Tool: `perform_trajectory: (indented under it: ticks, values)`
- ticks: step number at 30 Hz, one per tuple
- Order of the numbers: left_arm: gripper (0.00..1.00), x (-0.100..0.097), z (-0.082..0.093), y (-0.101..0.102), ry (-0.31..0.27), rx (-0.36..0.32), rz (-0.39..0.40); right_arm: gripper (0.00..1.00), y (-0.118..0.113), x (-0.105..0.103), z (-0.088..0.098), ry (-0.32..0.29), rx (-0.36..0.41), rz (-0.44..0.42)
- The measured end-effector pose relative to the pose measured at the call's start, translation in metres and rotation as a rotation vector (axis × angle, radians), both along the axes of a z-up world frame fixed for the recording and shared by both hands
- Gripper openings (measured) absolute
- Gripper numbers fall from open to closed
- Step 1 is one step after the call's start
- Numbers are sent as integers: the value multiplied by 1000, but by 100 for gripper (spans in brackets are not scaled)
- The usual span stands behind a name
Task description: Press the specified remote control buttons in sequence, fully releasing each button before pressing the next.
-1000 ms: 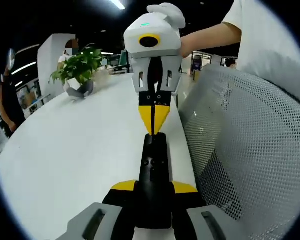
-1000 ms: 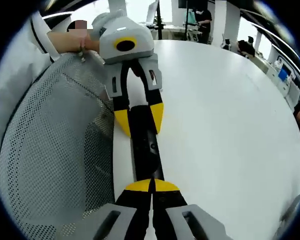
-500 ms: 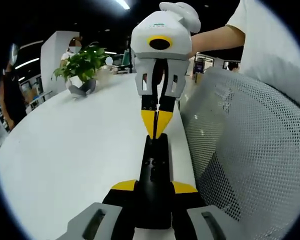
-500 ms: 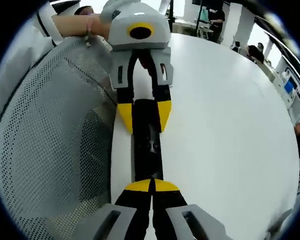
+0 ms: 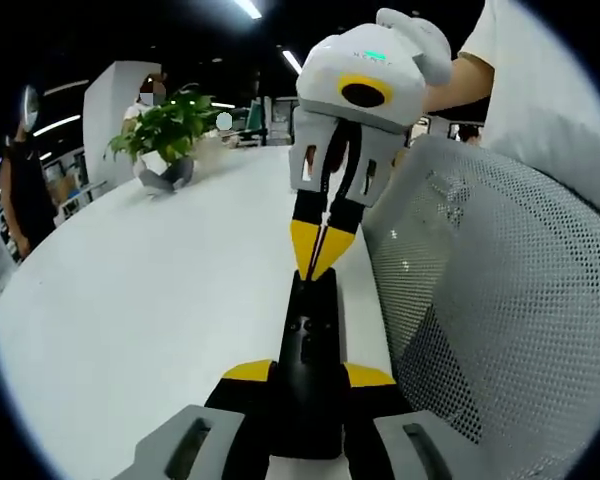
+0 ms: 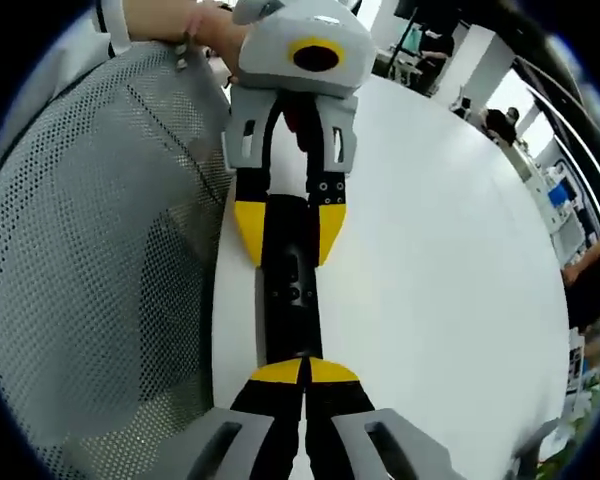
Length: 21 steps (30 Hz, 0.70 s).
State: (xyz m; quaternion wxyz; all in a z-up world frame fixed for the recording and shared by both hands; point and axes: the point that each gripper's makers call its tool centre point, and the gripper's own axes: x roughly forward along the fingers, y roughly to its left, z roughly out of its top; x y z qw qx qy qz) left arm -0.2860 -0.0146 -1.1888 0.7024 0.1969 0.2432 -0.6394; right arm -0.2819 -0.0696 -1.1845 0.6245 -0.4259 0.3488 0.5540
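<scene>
In the left gripper view, the left hand-held gripper (image 5: 308,375) clamps its yellow-tipped jaws on the near end of the black remote control (image 5: 310,335), which runs toward 12 o'clock along the white counter (image 5: 150,300); the right hand-held gripper (image 5: 318,262), jaws together, has its tips at the remote's far end. In the right gripper view, the right hand-held gripper (image 6: 304,371), closed on nothing, rests its tips at the remote control's (image 6: 290,300) near end, while the left hand-held gripper (image 6: 286,232) grips the end at 12 o'clock beside a mesh chair back (image 6: 90,260).

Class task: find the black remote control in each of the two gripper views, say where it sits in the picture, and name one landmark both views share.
Left gripper view: the remote control runs up the lower centre, clamped by the left gripper.
Right gripper view: it lies at centre, above the shut right gripper.
Shared landmark: the grey mesh chair back beside the white table.
</scene>
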Motion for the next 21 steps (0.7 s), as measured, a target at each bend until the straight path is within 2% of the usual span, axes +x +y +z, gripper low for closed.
perform_trajectory:
  ticks: [2,3,7,13,21]
  values:
    - [24,0,0,0,-1,1,0,0,0,1,0,13,19,-29]
    - [24,0,0,0,-2,1,0,0,0,0,1,43,46,-70]
    - [24,0,0,0,-3,1,1,0,-1,2,2,119,103,-149]
    - [24,0,-1,0,-7,2,-1,0,3,-3,9,134,125,-130]
    - [24,1,-2,1,-1,1,4,0,10,-7,4,151,113,-95]
